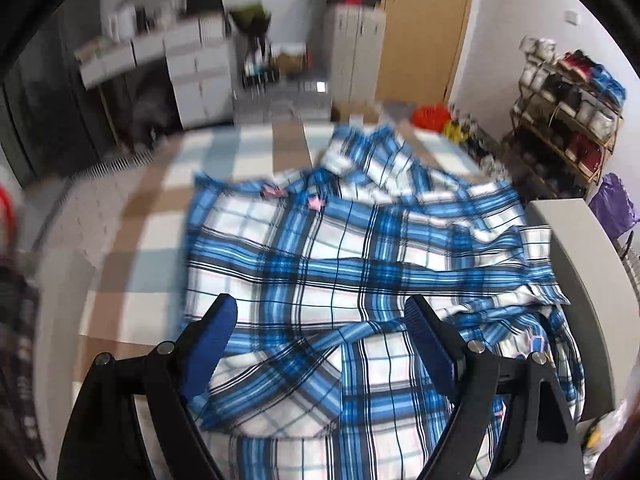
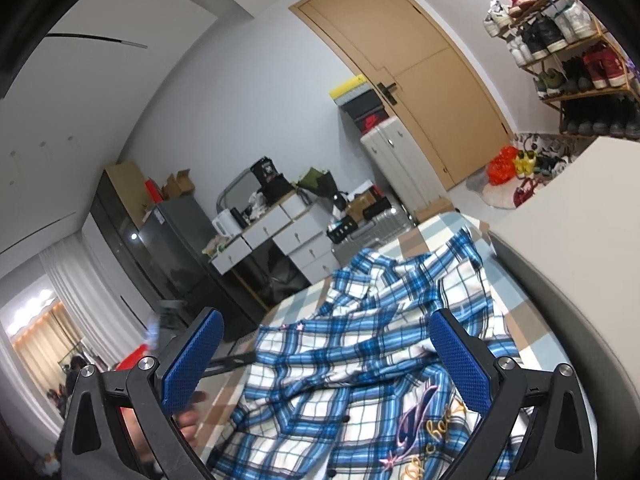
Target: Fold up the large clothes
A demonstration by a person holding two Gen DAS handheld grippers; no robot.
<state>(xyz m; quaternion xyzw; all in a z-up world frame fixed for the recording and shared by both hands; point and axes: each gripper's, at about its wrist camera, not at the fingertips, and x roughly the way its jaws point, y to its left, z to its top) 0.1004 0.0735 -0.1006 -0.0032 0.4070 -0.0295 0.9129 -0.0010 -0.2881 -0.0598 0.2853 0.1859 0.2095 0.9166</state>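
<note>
A large blue, white and black plaid shirt (image 1: 340,264) lies crumpled and spread over a bed with a beige, light-blue and white checked cover (image 1: 160,208). My left gripper (image 1: 320,312) hovers above the shirt's near part with its jaws wide open and empty. In the right wrist view the same shirt (image 2: 360,360) shows an embroidered emblem (image 2: 416,428) near the bottom. My right gripper (image 2: 326,326) is also wide open and empty, above the shirt.
A grey-white headboard or ledge (image 1: 580,280) runs along the bed's right side. A shoe rack (image 1: 568,120) stands by the right wall next to a wooden door (image 2: 420,68). White drawers (image 2: 288,232), a fridge (image 2: 168,248) and suitcases stand beyond the bed.
</note>
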